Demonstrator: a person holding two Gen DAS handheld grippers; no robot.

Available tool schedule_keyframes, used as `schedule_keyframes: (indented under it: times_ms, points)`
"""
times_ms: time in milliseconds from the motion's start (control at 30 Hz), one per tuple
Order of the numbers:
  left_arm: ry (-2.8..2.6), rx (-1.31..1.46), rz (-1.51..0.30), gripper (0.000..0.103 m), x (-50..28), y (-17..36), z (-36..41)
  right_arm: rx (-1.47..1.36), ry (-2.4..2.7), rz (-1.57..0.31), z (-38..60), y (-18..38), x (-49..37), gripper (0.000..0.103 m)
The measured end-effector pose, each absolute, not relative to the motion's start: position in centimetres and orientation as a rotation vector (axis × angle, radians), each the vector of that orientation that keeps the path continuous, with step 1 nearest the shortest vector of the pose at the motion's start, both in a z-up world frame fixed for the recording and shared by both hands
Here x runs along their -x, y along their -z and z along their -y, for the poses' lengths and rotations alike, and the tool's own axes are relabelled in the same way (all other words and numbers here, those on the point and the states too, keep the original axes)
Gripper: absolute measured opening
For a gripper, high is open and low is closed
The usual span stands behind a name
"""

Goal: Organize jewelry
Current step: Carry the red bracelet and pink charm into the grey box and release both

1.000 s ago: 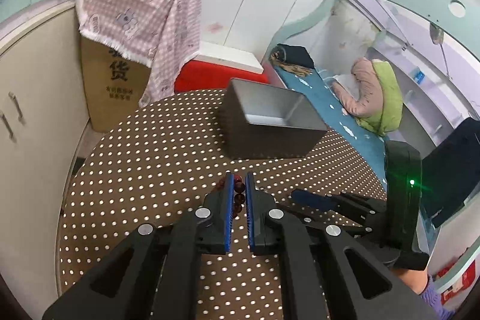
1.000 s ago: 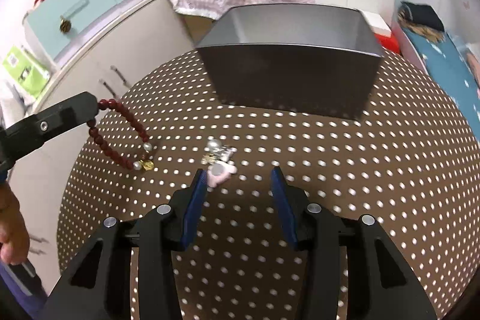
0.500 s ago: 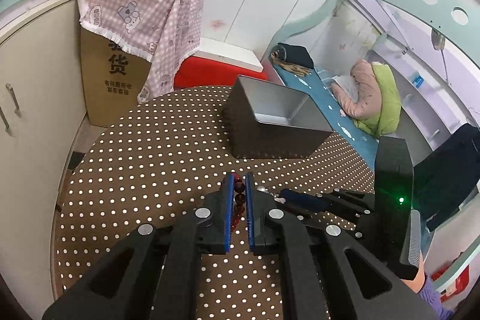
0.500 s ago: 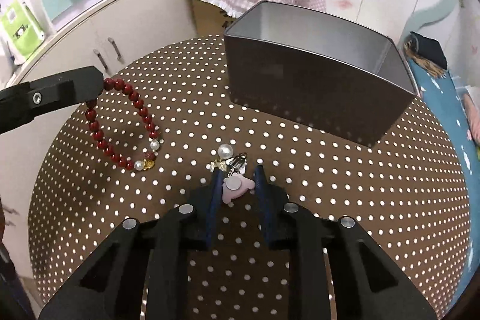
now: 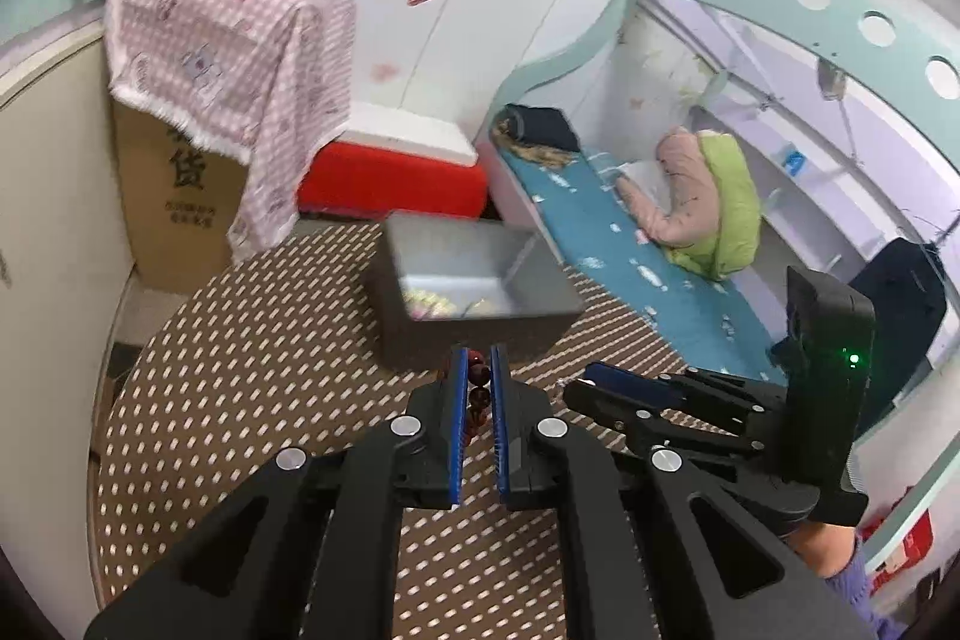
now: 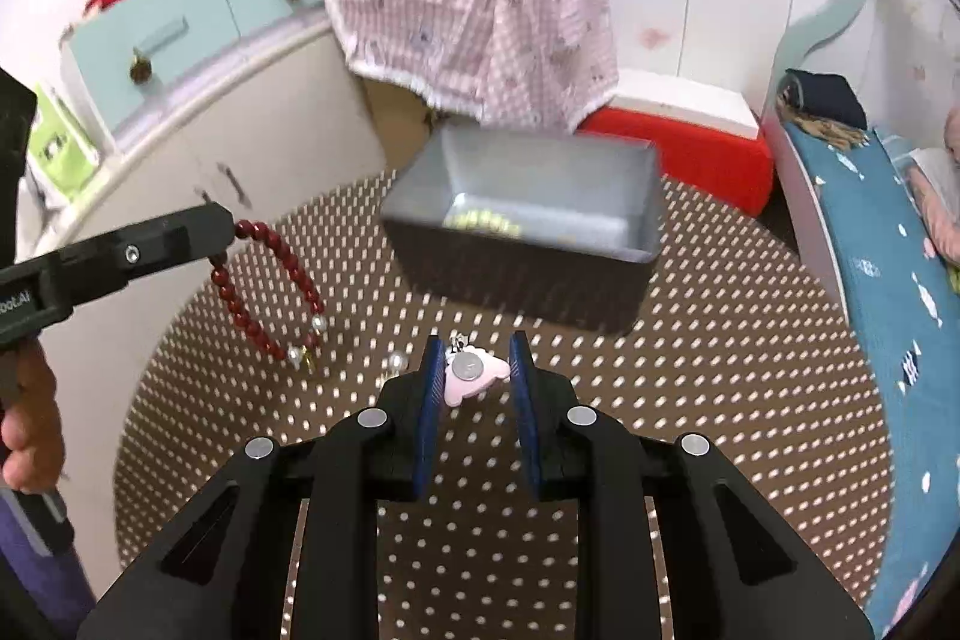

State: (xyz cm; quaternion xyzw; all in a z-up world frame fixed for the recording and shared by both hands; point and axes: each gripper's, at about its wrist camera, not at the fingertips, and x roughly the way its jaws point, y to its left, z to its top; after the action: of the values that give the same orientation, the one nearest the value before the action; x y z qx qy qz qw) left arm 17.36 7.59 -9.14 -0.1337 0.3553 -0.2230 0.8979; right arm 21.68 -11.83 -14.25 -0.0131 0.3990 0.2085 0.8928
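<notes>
Nearest in the right wrist view: right gripper [image 6: 474, 370], jaws narrowed onto a pink charm [image 6: 477, 375], which sits pinched between the blue pads with a round silver disc at its middle and a small metal clasp poking out ahead. Just left of the left pad, a loose pearl [image 6: 396, 360] down on the dotted desk [image 6: 750, 400]. Open brown dotted surface to the right and ahead-right of the jaws, running out to the round desk edge; beyond that edge, a blue bed [image 6: 888, 292].

Further left, left gripper [image 6: 225, 232] reaching in from the side, jaws closed on a red bead bracelet [image 6: 264, 292]; loop hanging below the tips, pearl and gold ends lowest, above the desk or touching it, cannot tell which. In the left wrist view, same left gripper [image 5: 478, 370], jaws nearly together with dark red beads [image 5: 478, 388] clamped between the pads.

Straight ahead of both grippers, a grey box [image 6: 528, 232], open on top, blurred yellowish pieces lying inside; near wall facing the jaws, with a strip of bare desk between.

Past the far desk edge: a cardboard carton [image 5: 174, 196] draped with a pink checked cloth [image 6: 480, 34], a red and white cooler [image 6: 690, 142], and cream cabinets [image 6: 252, 118] curving round on the left.
</notes>
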Motion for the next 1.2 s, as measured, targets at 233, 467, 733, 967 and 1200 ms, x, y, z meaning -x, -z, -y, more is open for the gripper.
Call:
schedule_keyframes:
  times_ms: [233, 467, 733, 967, 1200]
  points:
    - [0.522, 0.226, -0.679, 0.006, -19.6, 4.9, -4.7, -0.027, -0.428, -0.772, 13.5, 10.9, -24.4, 0.022]
    - [0.495, 0.218, -0.712, 0.006, -24.1, 4.8, -2.9, -0.084, -0.433, -0.779, 14.0, 10.3, -27.9, 0.022]
    - [0.458, 0.215, -0.819, 0.006, -27.6, 8.5, -2.2, -0.098, -0.438, -0.864, 13.0, 13.7, -31.0, 0.022]
    - [0.419, 0.193, -0.892, 0.006, -28.9, 11.1, -2.0, -0.103, -0.438, -0.899, 12.2, 15.7, -31.6, 0.022]
    - [0.402, 0.197, -0.927, 0.007, -29.3, 12.0, -2.2, -0.114, -0.440, -0.914, 12.1, 16.5, -31.9, 0.022]
